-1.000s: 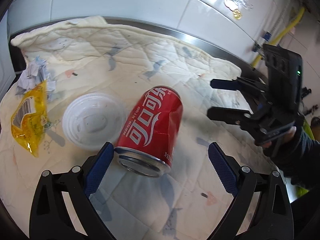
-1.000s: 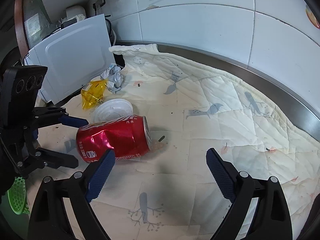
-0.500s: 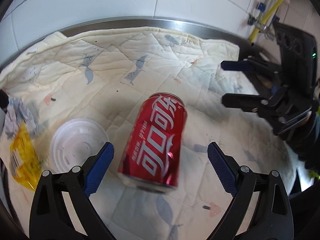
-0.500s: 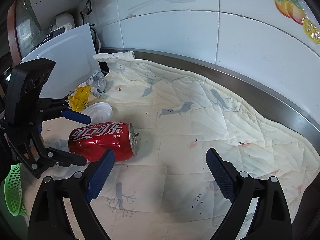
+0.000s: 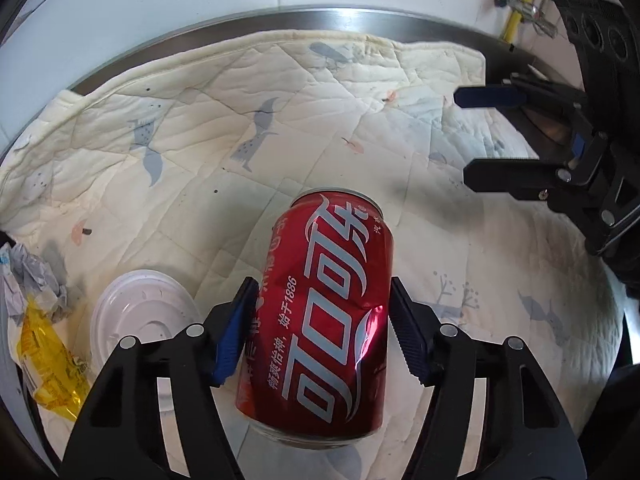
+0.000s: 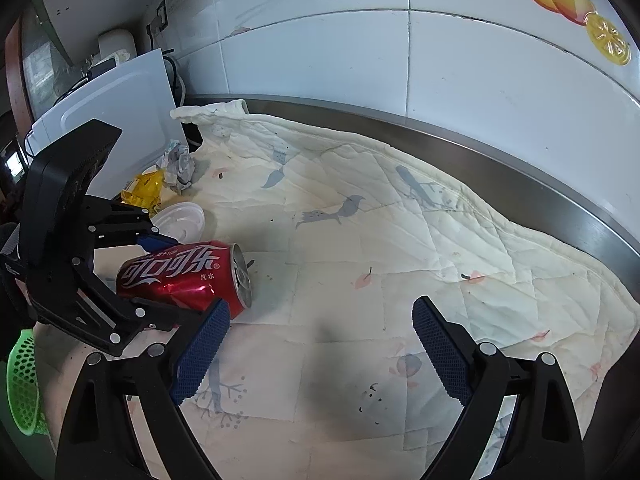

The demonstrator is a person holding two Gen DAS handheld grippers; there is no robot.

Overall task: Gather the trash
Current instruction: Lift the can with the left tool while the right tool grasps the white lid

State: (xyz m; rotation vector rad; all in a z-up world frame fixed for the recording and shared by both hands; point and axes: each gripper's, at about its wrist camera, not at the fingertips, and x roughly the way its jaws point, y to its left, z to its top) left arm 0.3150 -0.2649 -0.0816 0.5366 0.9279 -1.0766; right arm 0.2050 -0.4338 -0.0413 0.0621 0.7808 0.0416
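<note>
A quilted cream cloth printed with grey birds covers the bench, whose steel edge runs below a white tiled wall bearing an orange-fruit sticker. At the cloth's left end sits a small cluster of litter — a white plastic lid lying flat, a yellow wrapper with print too small to read, and a crumpled ball of paper — all just beside a white appliance; a green perforated basket shows at the lower left of the right wrist view, its contents not visible. The red can lies on its side on the cloth near the lid, dented along its flank, its opened top turned toward the wall; it carries white Chinese Coca-Cola lettering with "1886" legible in the smaller print. The left tongs straddle the can's body and are closing on it, blue pads against or all but against its sides — firm contact cannot be told. The right tongs hang wide apart over bare cloth, holding nothing, well to the right of the can.
</note>
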